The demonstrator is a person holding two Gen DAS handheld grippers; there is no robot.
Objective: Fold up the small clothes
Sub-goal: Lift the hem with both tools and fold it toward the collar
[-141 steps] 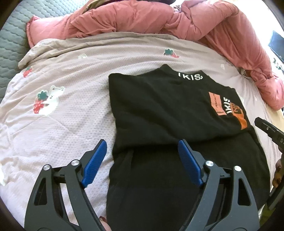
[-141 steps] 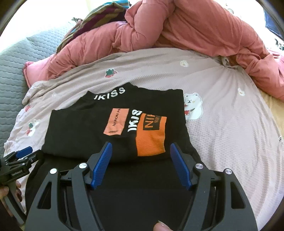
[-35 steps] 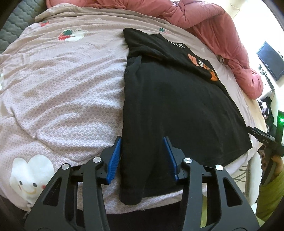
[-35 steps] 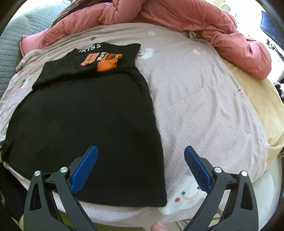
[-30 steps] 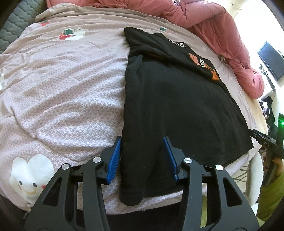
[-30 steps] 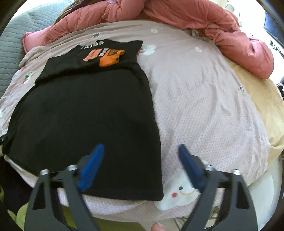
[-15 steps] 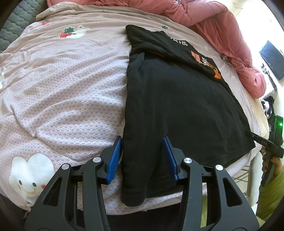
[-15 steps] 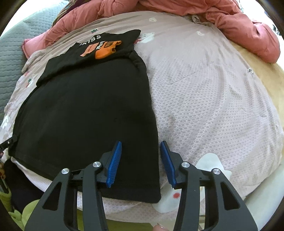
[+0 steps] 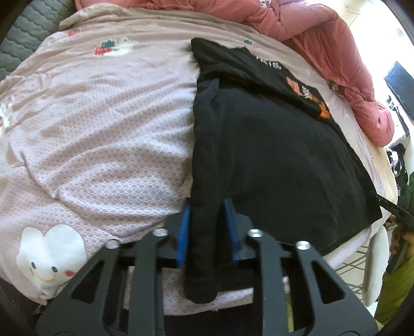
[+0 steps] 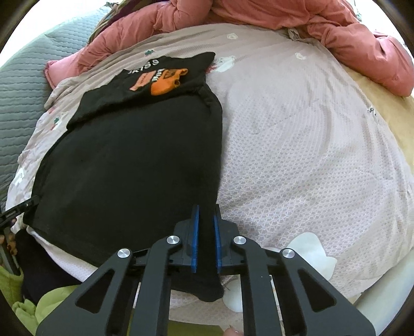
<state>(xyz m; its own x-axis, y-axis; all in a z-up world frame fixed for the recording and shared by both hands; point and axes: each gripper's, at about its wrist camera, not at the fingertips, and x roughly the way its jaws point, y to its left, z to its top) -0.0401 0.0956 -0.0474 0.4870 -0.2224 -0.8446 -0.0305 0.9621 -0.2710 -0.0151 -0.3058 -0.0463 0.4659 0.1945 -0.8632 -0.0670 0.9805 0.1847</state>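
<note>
1. One pale pink bedspread (image 9: 103, 134) with small cartoon prints fills most of what I see, with a rumpled salmon-pink duvet (image 10: 258, 13) heaped along its far edge.
2. On that bedspread lies the black T-shirt (image 9: 271, 155), spread flat towards me. Its top part is folded down over the body, so the white lettering and the orange print (image 10: 165, 82) face up at the far end.
3. The shirt's hem reaches the near edge of the bed, and both bottom corners hang a little over it.
4. My left gripper (image 9: 207, 222) points steeply down at the hem's left corner, its blue pads pinched tight on a bunched fold of black cloth.
5. My right gripper (image 10: 205, 232) tilts down the same way at the right corner, jaws nearly together and clamped on the fabric there.
</note>
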